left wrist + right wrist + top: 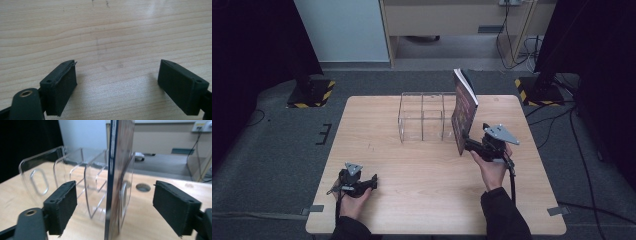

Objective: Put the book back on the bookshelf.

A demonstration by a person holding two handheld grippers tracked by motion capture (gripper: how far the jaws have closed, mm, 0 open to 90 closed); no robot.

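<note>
The book (pixel 464 112) stands on edge near the table's (pixel 422 170) far right corner, in the rack's (pixel 424 117) right end slot. Thin, stiff and glossy, it likely tips easily; grip low at the near edge. The right gripper (pixel 113 207) is wide open, the book between its jaws, untouched. The left gripper (pixel 117 82) is open and empty near the table's front left corner.

It looked like a lab: black curtains (pixel 252 50), hazard-striped stand bases (pixel 312 93), floor cables (pixel 512 40) around the table (pixel 412 165).
</note>
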